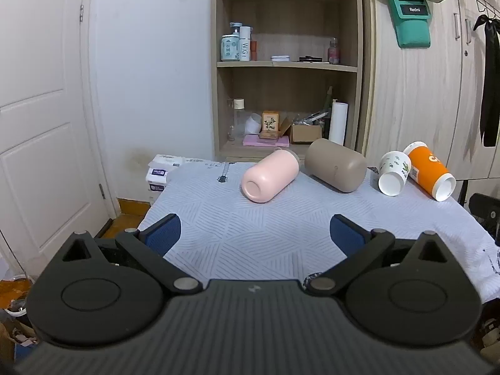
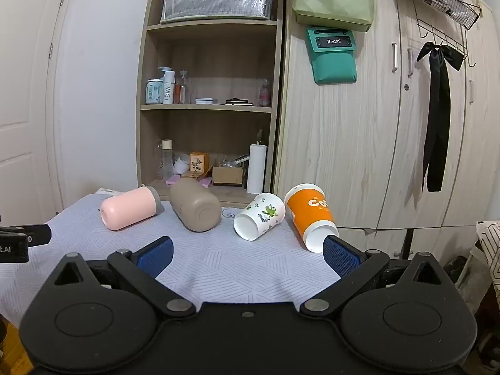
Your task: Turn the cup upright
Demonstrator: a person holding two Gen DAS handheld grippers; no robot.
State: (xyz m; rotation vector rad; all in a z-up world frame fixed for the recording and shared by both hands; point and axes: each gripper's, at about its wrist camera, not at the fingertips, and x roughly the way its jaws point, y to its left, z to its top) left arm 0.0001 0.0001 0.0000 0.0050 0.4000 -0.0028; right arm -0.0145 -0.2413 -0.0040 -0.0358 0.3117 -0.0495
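Several cups lie on their sides in a row on the table [image 1: 250,234]. From left: a pink cup [image 1: 270,176] [image 2: 129,207], a taupe cup [image 1: 337,165] [image 2: 196,204], a white patterned paper cup [image 1: 393,173] [image 2: 259,216] and an orange paper cup [image 1: 429,171] [image 2: 311,215]. My left gripper [image 1: 254,234] is open and empty, short of the pink cup. My right gripper [image 2: 248,256] is open and empty, short of the white and orange cups; its right pad is close to the orange cup's near end.
A pale patterned cloth [image 2: 218,262] covers the table. An open shelf unit [image 1: 286,62] with bottles and boxes stands behind it, a wooden wardrobe [image 2: 375,125] to the right, a white door [image 1: 40,109] on the left. Tissue packs [image 1: 161,172] lie at the table's far left corner.
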